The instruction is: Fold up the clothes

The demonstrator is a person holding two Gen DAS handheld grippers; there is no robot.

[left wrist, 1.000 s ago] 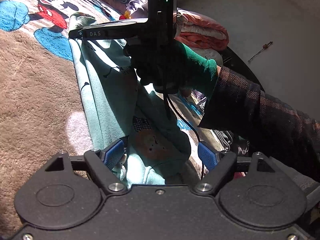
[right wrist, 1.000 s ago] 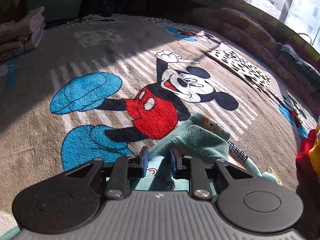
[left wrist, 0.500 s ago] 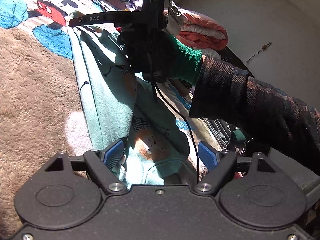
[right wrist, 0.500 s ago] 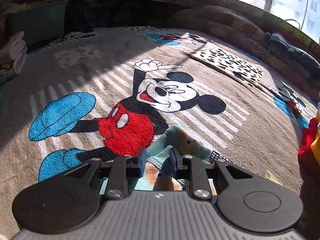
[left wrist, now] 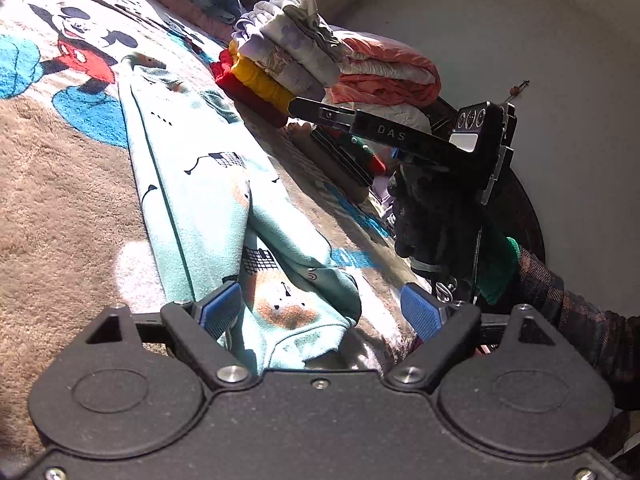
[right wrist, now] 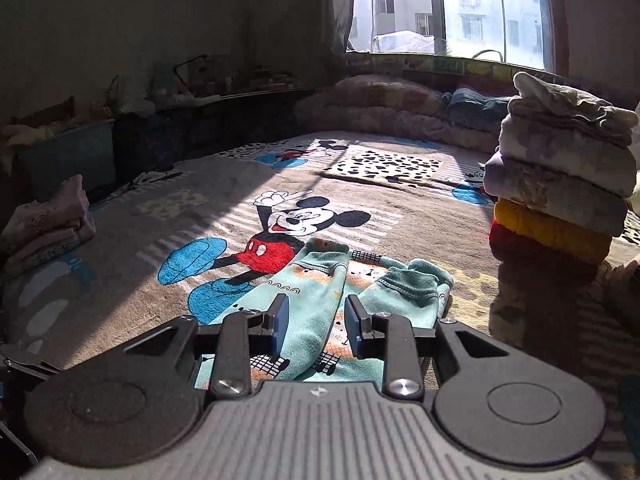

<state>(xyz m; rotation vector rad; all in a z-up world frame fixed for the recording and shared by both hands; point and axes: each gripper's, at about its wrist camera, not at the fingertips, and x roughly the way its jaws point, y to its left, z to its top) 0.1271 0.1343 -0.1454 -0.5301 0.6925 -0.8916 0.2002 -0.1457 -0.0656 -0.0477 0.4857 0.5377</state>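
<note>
A: How is the left gripper [left wrist: 322,311] seen?

B: It is seen with its blue pads spread wide, and nothing is clamped. The near end of the teal garment [left wrist: 192,184] is lying between the pads, but no pad is pressed onto it.

A: And the right gripper [right wrist: 316,318]?

B: Its jaws are parted to a moderate gap and nothing is held. In its own view the cuffs of the garment [right wrist: 320,280] are seen just beyond the pads, lying flat. In the left view this gripper [left wrist: 296,106] is held up in a gloved hand [left wrist: 432,216], above the blanket and to the right of the garment.

A: Where is the garment placed?

B: It is laid out long and narrow on the cartoon-mouse blanket [right wrist: 288,220], with one folded sleeve lying across it. Its far end is touching the mouse print's red shorts.

A: What else is seen around the garment?

B: A stack of folded clothes [right wrist: 560,184] is standing to the right of it, well apart, with red and yellow pieces at the bottom. A smaller pile [right wrist: 52,224] is seen far to its left. A window [right wrist: 444,12] is seen well beyond it
</note>
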